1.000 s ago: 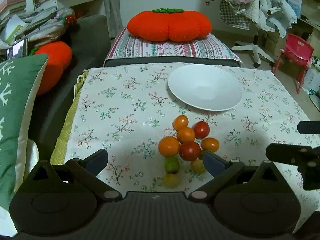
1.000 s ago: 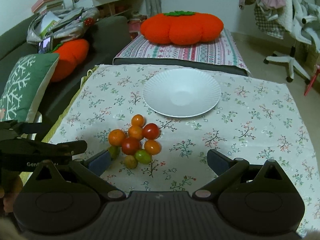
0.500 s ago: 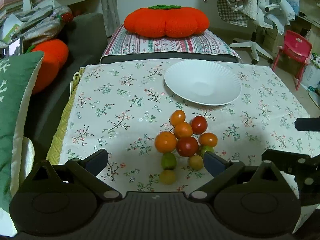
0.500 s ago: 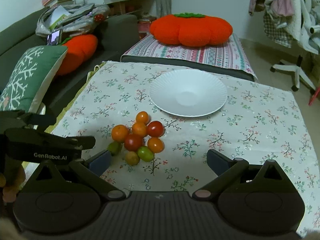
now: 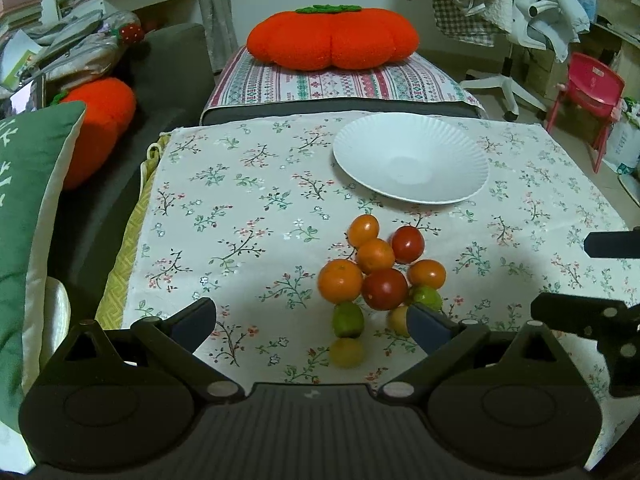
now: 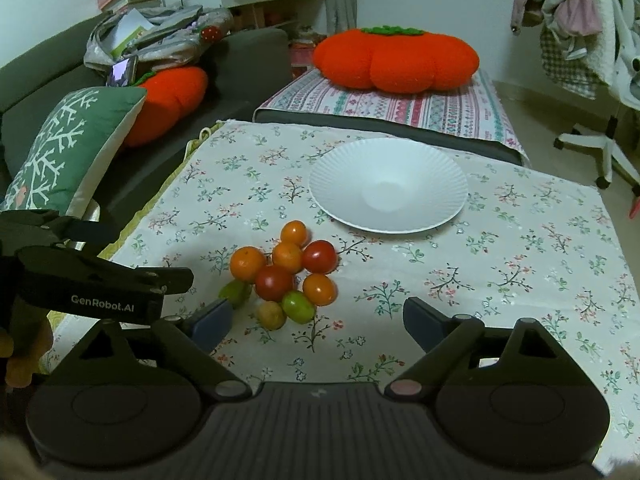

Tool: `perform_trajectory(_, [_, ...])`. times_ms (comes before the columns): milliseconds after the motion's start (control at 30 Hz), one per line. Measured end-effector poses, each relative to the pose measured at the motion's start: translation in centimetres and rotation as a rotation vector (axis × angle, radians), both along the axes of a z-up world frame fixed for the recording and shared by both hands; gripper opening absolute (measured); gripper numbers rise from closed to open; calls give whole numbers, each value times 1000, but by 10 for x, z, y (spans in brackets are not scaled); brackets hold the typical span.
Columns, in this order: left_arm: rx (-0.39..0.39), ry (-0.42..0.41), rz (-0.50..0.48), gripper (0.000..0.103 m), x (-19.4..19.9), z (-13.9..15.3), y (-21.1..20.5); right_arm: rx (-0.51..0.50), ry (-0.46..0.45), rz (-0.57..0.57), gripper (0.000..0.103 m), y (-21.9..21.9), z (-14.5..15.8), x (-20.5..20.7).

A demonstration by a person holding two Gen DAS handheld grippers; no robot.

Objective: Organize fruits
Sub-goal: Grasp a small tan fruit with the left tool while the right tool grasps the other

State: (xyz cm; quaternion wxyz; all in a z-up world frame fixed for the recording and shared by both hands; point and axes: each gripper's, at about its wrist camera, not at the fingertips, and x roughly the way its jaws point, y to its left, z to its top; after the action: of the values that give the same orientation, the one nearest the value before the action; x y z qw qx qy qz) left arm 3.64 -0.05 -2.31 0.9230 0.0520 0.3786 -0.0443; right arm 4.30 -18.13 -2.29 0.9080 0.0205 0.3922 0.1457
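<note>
- Left gripper (image 5: 310,320): I see its fingers spread wide apart, holding nothing, above the near part of the surface (image 5: 248,200); its right fingertip (image 5: 424,322) overlaps a yellowish fruit at the cluster's near edge.
- Right gripper (image 6: 316,318): fingers likewise wide apart and empty; the left fingertip (image 6: 212,318) sits just beside a green fruit (image 6: 236,292).
- Cluster of small fruits (image 5: 380,272): orange, red, green and yellow pieces touching one another on the flowered cloth, at 12 o'clock from the left gripper and 11 o'clock from the right gripper.
- White plate (image 5: 412,158): ribbed, bare, lying at 1 o'clock beyond the cluster, near it but apart.
- Orange persimmon cushion (image 5: 332,36): on a striped pad behind the surface, at 12 o'clock.
- Green pillow (image 6: 68,148): at 9 o'clock, beside the surface.
</note>
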Motion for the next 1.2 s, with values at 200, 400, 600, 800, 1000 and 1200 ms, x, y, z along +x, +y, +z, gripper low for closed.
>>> perform_trajectory(200, [37,27,-53,86,5,-18,6,-37,3,56,82,6,-10,3])
perform_trajectory(400, [64,76,-139,74,11,-40,11,-86,15,166,70,16,-33,9])
perform_trajectory(600, [23,180,-226,43,23,-63,12,-56,16,216,61,18,-46,24])
perform_trajectory(800, [16,221,-259,28,30,-82,9,-63,34,300,53,30,-61,25])
perform_trajectory(1000, [14,250,-301,18,32,-91,4,-76,51,345,47,43,-70,28])
perform_trajectory(1200, [19,241,-300,7,38,-93,1,-62,42,348,41,51,-72,36])
